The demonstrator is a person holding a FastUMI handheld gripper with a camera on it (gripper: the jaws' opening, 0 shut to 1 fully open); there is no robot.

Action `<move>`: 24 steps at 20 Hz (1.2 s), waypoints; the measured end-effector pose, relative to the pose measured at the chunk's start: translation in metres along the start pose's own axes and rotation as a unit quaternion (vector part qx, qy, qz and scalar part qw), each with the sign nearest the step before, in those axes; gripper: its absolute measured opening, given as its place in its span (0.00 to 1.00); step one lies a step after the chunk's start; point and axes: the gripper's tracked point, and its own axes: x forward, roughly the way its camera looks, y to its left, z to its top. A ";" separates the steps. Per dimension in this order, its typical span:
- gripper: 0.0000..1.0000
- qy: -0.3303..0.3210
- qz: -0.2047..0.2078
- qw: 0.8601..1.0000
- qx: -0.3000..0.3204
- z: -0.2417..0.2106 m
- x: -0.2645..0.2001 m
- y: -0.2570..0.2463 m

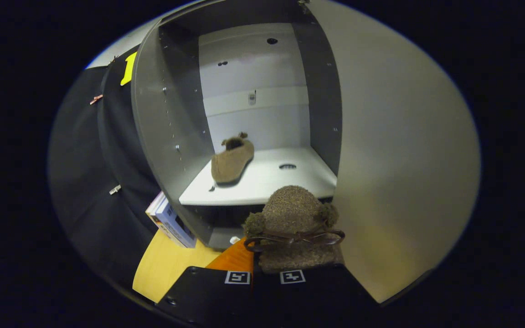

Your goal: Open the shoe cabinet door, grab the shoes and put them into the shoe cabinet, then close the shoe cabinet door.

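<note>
gripper (265, 273), flat body, 2 square fiducial tags (237, 277)

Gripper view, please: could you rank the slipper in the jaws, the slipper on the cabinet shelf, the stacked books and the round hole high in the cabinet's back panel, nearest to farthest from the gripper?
1. Held slipper, between the fingers of the gripper.
2. Books, left, beside the cabinet's side wall.
3. Shelf slipper, left on the shelf.
4. Hole, high on the back panel.

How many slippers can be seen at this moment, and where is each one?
2. One brown slipper lies on the cabinet shelf, near its left wall. The other slipper is held in the gripper, just in front of the shelf's edge, beside the open door.
</note>
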 end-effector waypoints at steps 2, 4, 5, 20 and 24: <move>0.09 -0.001 0.003 1.000 -0.016 0.028 0.025 0.003; 0.09 0.004 -0.002 1.000 -0.018 0.052 0.059 0.002; 0.09 0.009 -0.001 1.000 -0.007 0.061 0.076 0.002; 0.10 0.054 -0.046 0.997 0.029 0.091 0.261 -0.023; 0.11 0.080 -0.055 0.995 0.029 0.075 0.279 -0.026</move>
